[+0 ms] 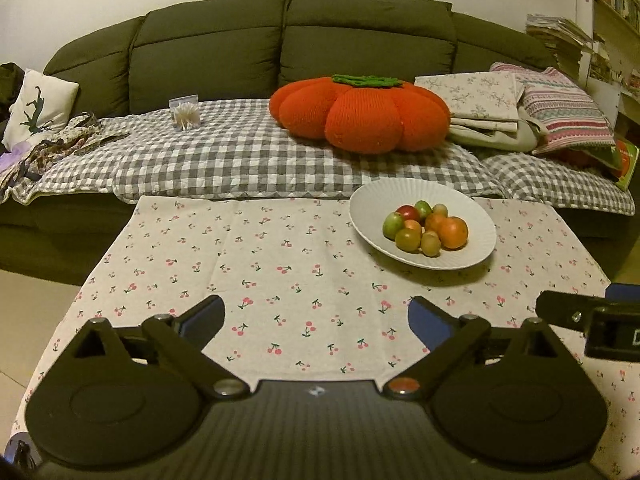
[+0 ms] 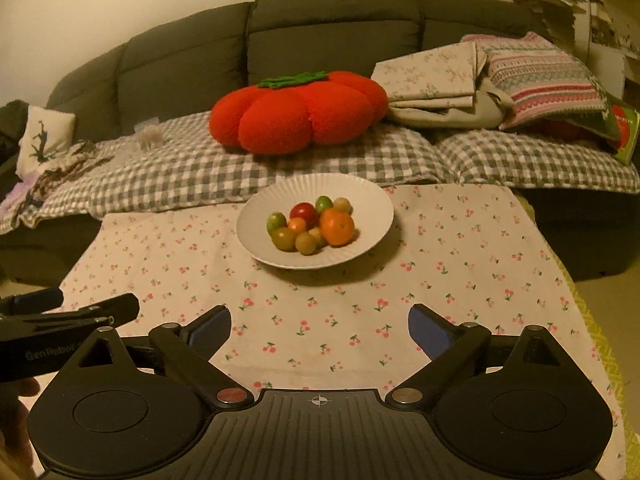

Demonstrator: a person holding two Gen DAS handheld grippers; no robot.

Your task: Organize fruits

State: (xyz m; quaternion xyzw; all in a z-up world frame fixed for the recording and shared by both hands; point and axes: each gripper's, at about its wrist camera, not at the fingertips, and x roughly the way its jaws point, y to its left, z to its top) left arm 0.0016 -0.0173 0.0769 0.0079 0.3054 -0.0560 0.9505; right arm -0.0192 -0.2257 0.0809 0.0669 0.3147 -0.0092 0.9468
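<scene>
Left tool (image 1: 316, 320) (jaws wide) misses the hand (image 2: 16, 432) glimpsed opposite.

Left tool (image 1: 316, 322) jaws spread wide and empty, right tool (image 2: 320, 326) likewise, side by side

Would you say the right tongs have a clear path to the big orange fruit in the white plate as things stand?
Probably yes. The right tongs are open and empty, and only bare cherry-print cloth lies between them and the white plate. The orange fruit sits on the pile's right side, with open plate beside it.
</scene>
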